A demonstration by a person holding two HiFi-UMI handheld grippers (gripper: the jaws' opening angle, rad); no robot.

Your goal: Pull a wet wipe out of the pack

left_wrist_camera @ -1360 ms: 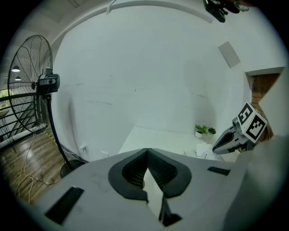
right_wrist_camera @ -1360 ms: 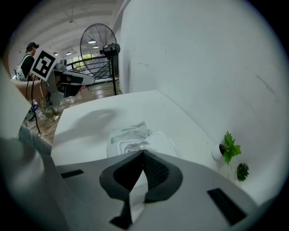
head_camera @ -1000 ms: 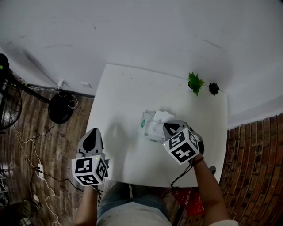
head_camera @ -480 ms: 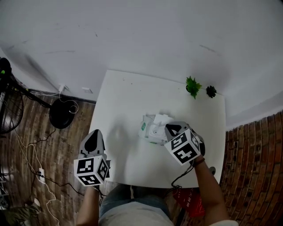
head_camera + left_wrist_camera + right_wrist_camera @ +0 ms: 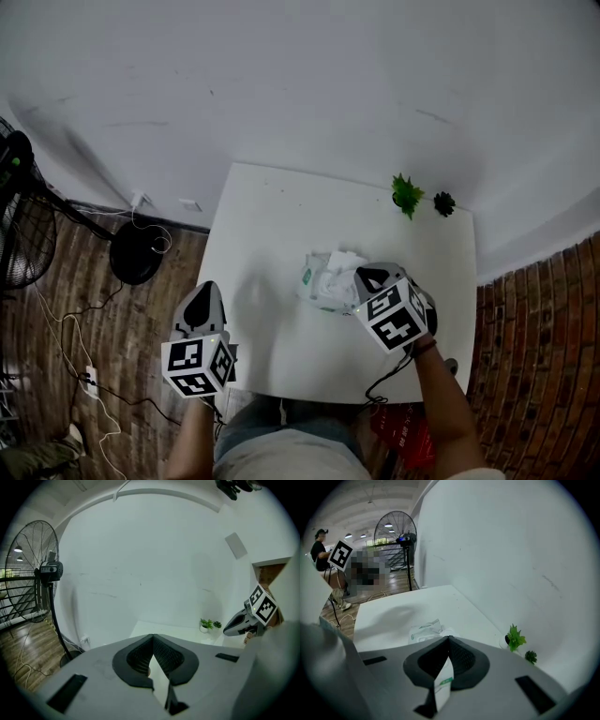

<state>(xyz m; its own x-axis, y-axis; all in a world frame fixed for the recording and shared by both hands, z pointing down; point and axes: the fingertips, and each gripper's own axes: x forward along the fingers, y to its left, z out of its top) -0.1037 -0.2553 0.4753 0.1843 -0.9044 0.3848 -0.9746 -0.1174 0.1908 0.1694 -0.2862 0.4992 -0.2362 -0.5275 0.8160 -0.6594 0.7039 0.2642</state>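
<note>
The wet wipe pack (image 5: pixel 319 279) lies near the middle of the white table (image 5: pixel 272 216), white with green print, and a crumpled white wipe (image 5: pixel 345 260) stands up from its top. My right gripper (image 5: pixel 368 276) hovers at the pack's right side, its jaws shut tip to tip beside the wipe. In the right gripper view the pack (image 5: pixel 423 631) lies just past the right gripper (image 5: pixel 449 639). White with a green mark shows in the slit behind the tips; I cannot tell if anything is held. My left gripper (image 5: pixel 200 302) hangs shut and empty off the table's left edge.
Two small potted plants (image 5: pixel 407 195) (image 5: pixel 443 203) stand at the table's far right corner. A standing fan (image 5: pixel 44 573) and cables (image 5: pixel 89 375) are on the wooden floor to the left. A white wall (image 5: pixel 300 84) rises behind the table, and a brick floor (image 5: pixel 534 356) lies to the right.
The head view has drifted, so the table sits lower in the frame. Both grippers keep about the same places relative to the pack, and the wipe still stands up.
</note>
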